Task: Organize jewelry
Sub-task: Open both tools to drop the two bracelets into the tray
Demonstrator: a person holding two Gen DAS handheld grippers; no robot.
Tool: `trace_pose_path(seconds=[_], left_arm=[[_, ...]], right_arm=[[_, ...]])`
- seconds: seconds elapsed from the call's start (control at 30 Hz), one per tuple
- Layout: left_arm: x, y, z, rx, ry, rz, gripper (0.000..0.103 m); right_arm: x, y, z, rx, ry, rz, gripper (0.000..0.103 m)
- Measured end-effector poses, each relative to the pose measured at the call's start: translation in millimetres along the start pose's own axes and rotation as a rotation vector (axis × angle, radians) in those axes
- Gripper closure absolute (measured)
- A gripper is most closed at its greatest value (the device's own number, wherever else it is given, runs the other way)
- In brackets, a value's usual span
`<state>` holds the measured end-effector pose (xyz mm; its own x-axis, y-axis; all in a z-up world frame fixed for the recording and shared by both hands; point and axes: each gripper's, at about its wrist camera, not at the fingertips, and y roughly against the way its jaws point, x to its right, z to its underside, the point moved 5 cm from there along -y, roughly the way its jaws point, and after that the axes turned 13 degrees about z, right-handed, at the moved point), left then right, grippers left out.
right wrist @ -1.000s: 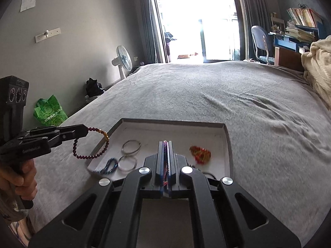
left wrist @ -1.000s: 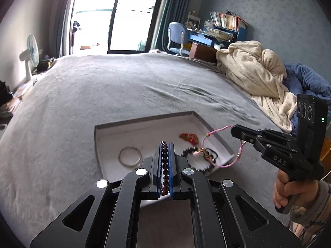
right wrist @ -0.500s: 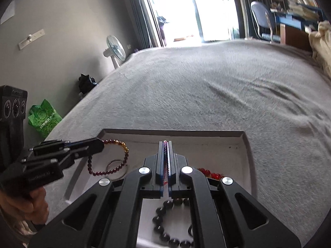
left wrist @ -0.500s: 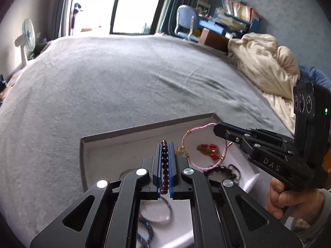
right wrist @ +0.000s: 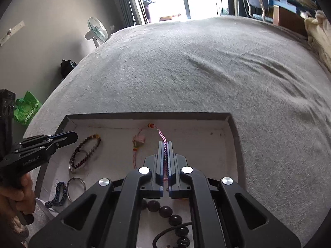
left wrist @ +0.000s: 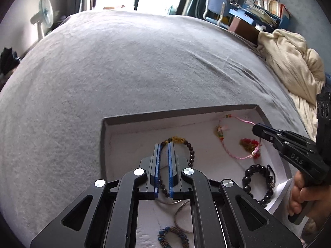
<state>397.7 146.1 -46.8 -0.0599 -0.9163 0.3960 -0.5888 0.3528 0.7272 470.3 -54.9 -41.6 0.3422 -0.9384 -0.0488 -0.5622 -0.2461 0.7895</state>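
A grey tray (left wrist: 175, 113) with a white lining lies on the bed. My left gripper (left wrist: 163, 146) is slightly open over the dark red bead bracelet (left wrist: 191, 150), which lies on the tray floor. My right gripper (right wrist: 164, 144) is shut on the pink cord bracelet (right wrist: 160, 133), whose loop rests on the tray (right wrist: 144, 116). The pink bracelet also shows in the left wrist view (left wrist: 231, 150), by the right gripper's tip (left wrist: 257, 128). The bead bracelet shows in the right wrist view (right wrist: 86, 153), beside the left gripper (right wrist: 71, 137).
The tray also holds a black bead bracelet (left wrist: 258, 184), a red charm (left wrist: 248, 143), silver bangles (right wrist: 76, 184) and a blue beaded bracelet (left wrist: 171, 235). A cream blanket (left wrist: 289, 62) lies at the bed's right. A fan (right wrist: 96, 31) stands by the wall.
Both grippers have come down into the tray. The left gripper has opened and let the dark bead bracelet drop onto the tray floor. The pink bracelet now rests on the tray.
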Motion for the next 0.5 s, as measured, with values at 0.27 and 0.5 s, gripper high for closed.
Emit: trace_pose_path(seconds=[0.27,0.5], left_arm=[[14,32,9,0.095,-0.051,-0.028,0.054],[43,71,33,0.165,-0.152,-0.043,0.035]], right_arm=[[9,33,7,0.093,-0.026,-0.01,0.065],[18,69,34,0.157,-0.021,0.002,0.056]])
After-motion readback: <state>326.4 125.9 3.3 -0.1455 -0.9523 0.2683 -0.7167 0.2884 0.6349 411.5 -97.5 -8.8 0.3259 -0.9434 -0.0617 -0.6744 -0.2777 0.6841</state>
